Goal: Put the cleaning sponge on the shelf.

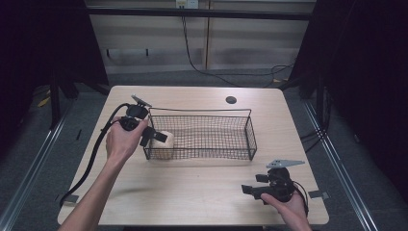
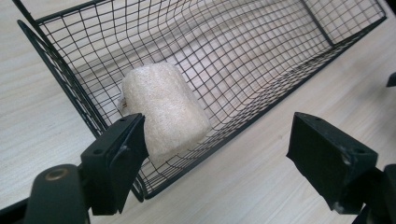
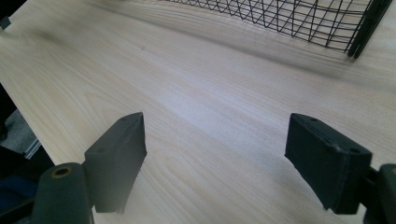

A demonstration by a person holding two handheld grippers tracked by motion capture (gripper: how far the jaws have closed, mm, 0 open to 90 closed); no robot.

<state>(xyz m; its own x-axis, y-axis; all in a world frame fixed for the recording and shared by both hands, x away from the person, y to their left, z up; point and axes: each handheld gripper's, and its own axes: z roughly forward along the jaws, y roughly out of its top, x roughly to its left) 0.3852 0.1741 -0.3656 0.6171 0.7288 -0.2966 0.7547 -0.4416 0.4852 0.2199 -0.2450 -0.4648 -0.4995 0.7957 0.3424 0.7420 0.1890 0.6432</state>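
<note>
Your left gripper (image 2: 219, 154) gapes wide at the frame's bottom, holding nothing; it could snag the basket (image 2: 261, 100) rim and drag the foam roll (image 2: 163, 109) along.

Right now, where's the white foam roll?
The white foam roll lies inside the wire basket, at its left end in the high view, just beyond the open left gripper.
</note>
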